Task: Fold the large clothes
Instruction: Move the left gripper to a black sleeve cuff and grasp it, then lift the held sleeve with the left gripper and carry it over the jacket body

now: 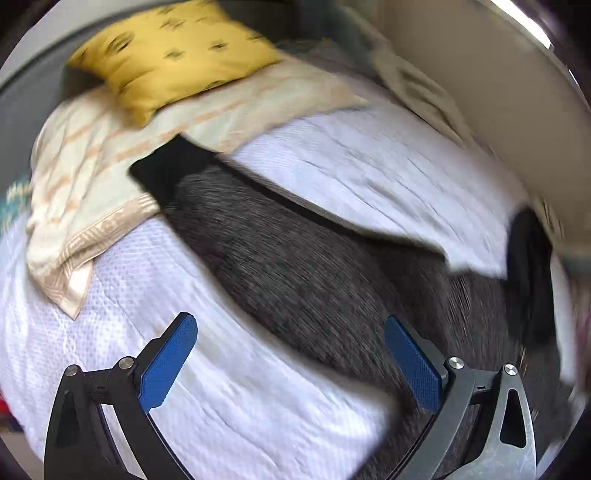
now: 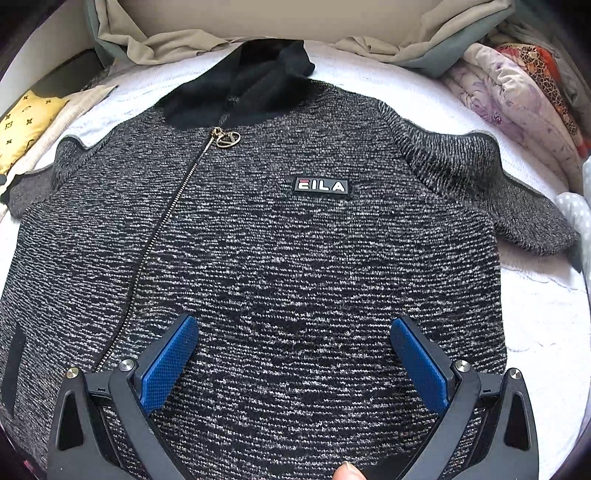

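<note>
A dark grey knit zip jacket [image 2: 288,251] with a black collar [image 2: 255,85] and a FILA badge [image 2: 320,185] lies front-up, spread flat on a white bedsheet [image 2: 532,295]. Its sleeves spread out left and right. My right gripper [image 2: 291,354] is open and empty, hovering over the jacket's lower front. In the left wrist view, one grey sleeve [image 1: 295,266] with a black cuff [image 1: 170,170] stretches across the sheet [image 1: 369,170]. My left gripper [image 1: 291,354] is open and empty above the sleeve's edge. That view is motion-blurred.
A yellow patterned pillow [image 1: 173,51] rests on a cream striped towel [image 1: 85,177] beyond the cuff. Beige bedding [image 2: 207,33] lies past the collar. Folded floral quilts [image 2: 517,103] are stacked at the right. A fingertip [image 2: 347,470] shows at the bottom edge.
</note>
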`<action>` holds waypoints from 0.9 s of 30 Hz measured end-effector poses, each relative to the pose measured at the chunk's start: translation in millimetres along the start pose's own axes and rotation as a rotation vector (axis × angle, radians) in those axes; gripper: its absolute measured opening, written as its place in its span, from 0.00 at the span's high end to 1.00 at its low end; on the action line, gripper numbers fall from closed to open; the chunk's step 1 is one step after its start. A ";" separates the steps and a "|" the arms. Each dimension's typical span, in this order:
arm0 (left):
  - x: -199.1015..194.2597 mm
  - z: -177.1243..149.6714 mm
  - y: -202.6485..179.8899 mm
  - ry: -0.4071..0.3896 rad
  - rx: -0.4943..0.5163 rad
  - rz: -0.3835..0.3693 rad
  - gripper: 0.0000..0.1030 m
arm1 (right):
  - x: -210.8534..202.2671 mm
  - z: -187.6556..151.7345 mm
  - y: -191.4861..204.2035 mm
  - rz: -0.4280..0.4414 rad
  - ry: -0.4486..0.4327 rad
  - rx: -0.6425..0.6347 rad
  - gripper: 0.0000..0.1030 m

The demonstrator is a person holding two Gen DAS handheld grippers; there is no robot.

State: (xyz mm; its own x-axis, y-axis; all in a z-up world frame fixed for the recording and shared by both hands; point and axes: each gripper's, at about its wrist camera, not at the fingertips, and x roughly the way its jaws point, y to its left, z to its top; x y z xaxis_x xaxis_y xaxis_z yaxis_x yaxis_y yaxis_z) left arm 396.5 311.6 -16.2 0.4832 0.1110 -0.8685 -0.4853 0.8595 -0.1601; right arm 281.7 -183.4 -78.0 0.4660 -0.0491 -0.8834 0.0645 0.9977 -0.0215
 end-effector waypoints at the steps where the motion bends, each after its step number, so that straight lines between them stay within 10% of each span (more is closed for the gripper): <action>1: 5.7 8.0 14.0 -0.003 -0.042 -0.010 0.05 | 1.7 0.1 -0.1 0.004 0.007 0.004 0.00; 10: 59.5 24.5 80.3 0.086 -0.308 -0.118 0.22 | 15.4 -2.5 2.7 -0.005 0.031 0.015 0.00; 18: 74.8 38.9 114.1 0.000 -0.476 -0.253 0.30 | 27.2 -0.9 10.1 -0.032 0.030 0.023 0.00; 27: 104.1 37.3 142.0 -0.038 -0.672 -0.429 0.76 | 28.9 -7.1 14.6 -0.042 0.005 0.020 0.00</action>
State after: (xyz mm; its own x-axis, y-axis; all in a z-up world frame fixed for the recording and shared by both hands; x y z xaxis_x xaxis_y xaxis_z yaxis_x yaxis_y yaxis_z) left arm 405.0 463.8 -111.8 0.7461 -0.1341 -0.6522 -0.5808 0.3479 -0.7359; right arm 289.8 -169.9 -107.2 0.4577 -0.0911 -0.8844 0.1016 0.9936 -0.0498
